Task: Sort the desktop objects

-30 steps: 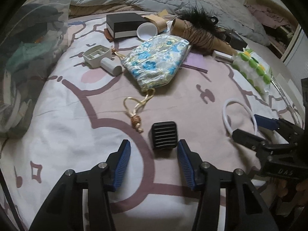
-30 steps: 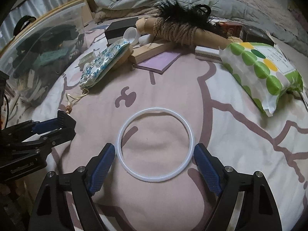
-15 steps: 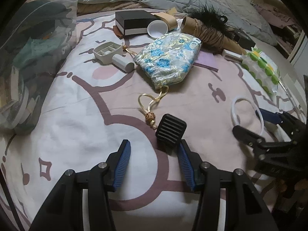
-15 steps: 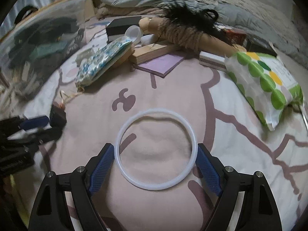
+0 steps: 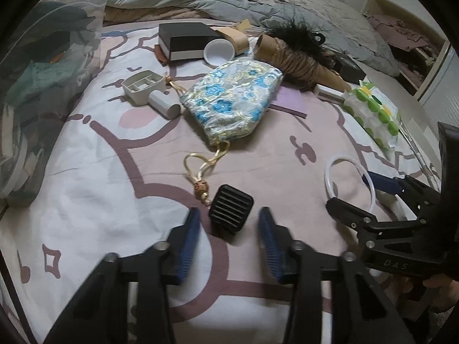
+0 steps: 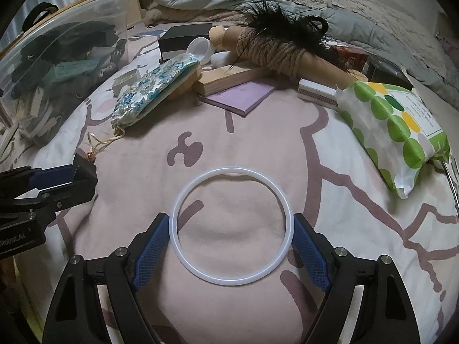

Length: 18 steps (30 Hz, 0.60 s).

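A small black ribbed block [image 5: 231, 211] lies on the pink and white bedsheet [image 5: 94, 200]. My left gripper [image 5: 229, 230] is open, its blue pads either side of the block's near end without touching. A white ring [image 6: 231, 231] lies flat on the sheet. My right gripper [image 6: 231, 243] is open around it, the pads against or very near the ring's two sides. The ring [image 5: 348, 182] and right gripper also show in the left wrist view, and the left gripper [image 6: 61, 182] shows in the right wrist view.
A floral drawstring pouch [image 5: 232, 100], a black box [image 5: 183, 40], a white cup [image 5: 218, 52], a rope-wrapped cone with black feathers [image 6: 275, 46], a purple notebook [image 6: 241, 97] and a green-dotted packet [image 6: 396, 126] lie beyond. A clear storage bin [image 6: 51, 66] stands at left.
My left gripper has shifted around the black block, which went from centred to touching the right pad and is now between the pads again. My right gripper has edged forward around the ring.
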{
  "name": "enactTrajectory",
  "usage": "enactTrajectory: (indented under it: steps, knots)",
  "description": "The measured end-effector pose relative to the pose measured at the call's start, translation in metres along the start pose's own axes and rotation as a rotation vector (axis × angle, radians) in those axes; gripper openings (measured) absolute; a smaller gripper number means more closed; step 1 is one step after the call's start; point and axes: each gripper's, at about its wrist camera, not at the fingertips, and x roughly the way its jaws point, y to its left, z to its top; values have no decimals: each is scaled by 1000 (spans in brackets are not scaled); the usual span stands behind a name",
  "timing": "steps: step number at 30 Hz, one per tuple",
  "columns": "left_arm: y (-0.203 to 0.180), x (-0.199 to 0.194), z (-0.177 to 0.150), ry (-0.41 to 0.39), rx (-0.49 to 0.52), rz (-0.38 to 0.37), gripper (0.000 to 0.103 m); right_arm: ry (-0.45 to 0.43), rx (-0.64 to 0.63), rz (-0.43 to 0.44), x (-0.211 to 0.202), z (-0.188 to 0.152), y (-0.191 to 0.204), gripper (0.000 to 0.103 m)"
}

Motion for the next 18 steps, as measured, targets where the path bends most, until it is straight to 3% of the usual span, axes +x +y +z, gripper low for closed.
enactTrajectory:
  steps: [4, 11, 18]
  knots:
    - [-4, 0, 0, -2, 28, 15, 30, -1, 0, 0, 0, 0, 0, 85]
    - [-7, -4, -1, 3, 25, -55, 29, -1, 2, 2, -1, -1, -1, 85]
    - [-9, -2, 1, -9, 38, -23, 29, -1, 1, 1, -1, -1, -1, 85]
